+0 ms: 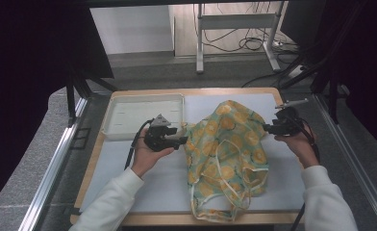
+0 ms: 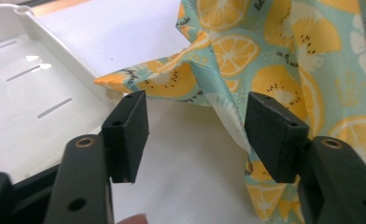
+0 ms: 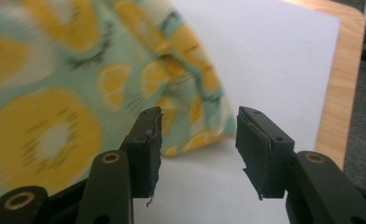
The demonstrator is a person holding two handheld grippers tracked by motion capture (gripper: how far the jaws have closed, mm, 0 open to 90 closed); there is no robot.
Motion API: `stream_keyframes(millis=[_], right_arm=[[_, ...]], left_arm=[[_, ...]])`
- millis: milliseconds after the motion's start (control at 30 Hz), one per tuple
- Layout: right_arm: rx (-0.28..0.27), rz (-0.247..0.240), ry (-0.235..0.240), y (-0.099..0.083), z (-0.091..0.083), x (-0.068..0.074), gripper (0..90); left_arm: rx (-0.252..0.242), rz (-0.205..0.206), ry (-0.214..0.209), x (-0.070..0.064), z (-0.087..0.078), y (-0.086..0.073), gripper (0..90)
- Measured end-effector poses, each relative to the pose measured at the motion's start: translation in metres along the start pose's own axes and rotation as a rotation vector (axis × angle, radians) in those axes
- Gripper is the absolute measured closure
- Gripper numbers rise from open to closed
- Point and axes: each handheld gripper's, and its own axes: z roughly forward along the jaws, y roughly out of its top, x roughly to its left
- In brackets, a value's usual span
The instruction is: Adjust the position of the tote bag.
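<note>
Overhead, a lemon-print cloth bag (image 1: 227, 154) lies crumpled mid-tabletop (image 1: 162, 183) on the white mat, handles toward the near edge. The left gripper (image 1: 177, 137) sits at its left edge beside a white tray (image 1: 114, 126); the right gripper (image 1: 269, 127) sits at its far right corner, likely placed to spread it. Along the left gripper, the fingers (image 2: 127, 135) stand spread, a pointed bag corner just ahead, nothing pinched. Along the right gripper, its fingers (image 3: 146, 147) are likewise parted, with the bag's edge just beyond them.
</note>
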Motion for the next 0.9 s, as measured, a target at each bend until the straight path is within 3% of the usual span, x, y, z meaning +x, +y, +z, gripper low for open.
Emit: stream_keyframes(millis=[567, 900], right_arm=[[-0.004, -0.031, 0.084, -0.052, -0.025, 0.022, 45.4], [-0.039, -0.027, 0.102, -0.068, -0.035, 0.029, 44.9]], left_arm=[[-0.022, 0.02, -0.011, -0.011, -0.026, -0.012, 35.2], [-0.029, 0.009, -0.012, -0.007, -0.033, -0.018, 34.8]])
